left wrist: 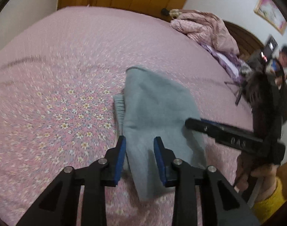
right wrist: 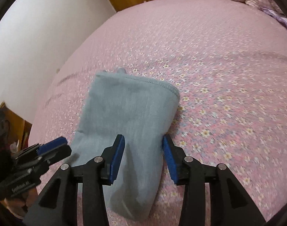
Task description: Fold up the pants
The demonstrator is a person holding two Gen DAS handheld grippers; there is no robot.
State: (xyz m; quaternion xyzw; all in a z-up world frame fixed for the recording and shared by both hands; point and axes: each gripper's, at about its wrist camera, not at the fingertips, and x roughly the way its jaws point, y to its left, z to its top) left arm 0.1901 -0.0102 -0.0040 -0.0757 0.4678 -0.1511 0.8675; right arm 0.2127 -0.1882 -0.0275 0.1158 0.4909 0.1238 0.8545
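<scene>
L gripper [left wrist: 139,159] sits w/ jaws spread wide, nothing between the pads, hovering over the near end of the pants [left wrist: 154,113]; the pants lie as a compact grey-blue bundle mid-bed on the pink floral bedspread [left wrist: 58,66], ribbed cuff poking out on the left side. R gripper [right wrist: 143,158] is likewise spread wide & empty, straddling the near end of the bundle w/o pinching it. Far right, a rumpled quilt [left wrist: 205,28] is heaped at the headboard, well apart. Risks, as I judge: frames are motion-blurred, so fast moves could snag an open pad on the top layer & drag the fold apart; the 2 tools sit near each other & could bump. Count: 1 pants, 2 grippers, 1 quilt, 1 bed.
</scene>
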